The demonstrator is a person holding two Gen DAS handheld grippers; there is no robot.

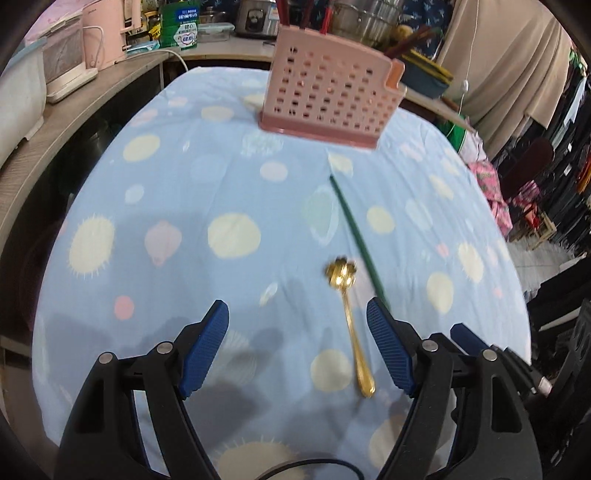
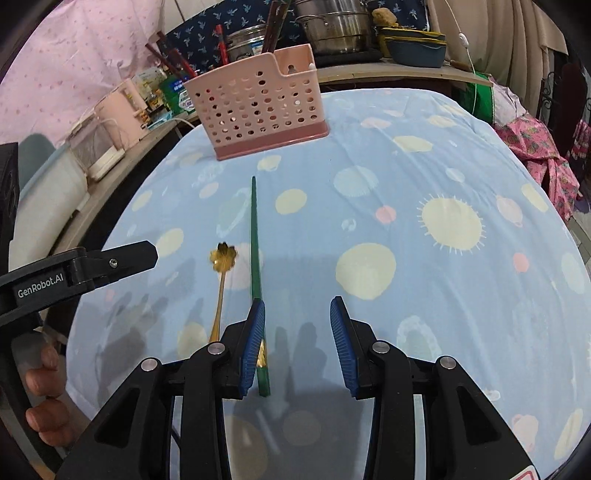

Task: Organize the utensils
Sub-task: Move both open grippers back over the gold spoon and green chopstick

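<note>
A gold spoon (image 1: 351,325) with a flower-shaped bowl lies on the blue spotted cloth (image 1: 221,192). A green chopstick (image 1: 354,229) lies just right of it. A pink perforated utensil holder (image 1: 328,92) stands at the far side, with several dark red chopsticks in it. My left gripper (image 1: 297,347) is open and empty above the cloth, the spoon between its fingers, close to the right one. In the right wrist view the spoon (image 2: 221,273), chopstick (image 2: 255,254) and holder (image 2: 262,107) show again. My right gripper (image 2: 297,339) is open and empty, its left finger over the chopstick's near end.
A shelf (image 1: 74,122) along the left holds pink and white appliances (image 1: 110,33). Pots (image 2: 332,29), bowls (image 2: 413,44) and a green can (image 1: 181,26) stand behind the table. Clothes (image 2: 535,147) hang to the right. The left gripper's body (image 2: 74,273) juts in at the left of the right wrist view.
</note>
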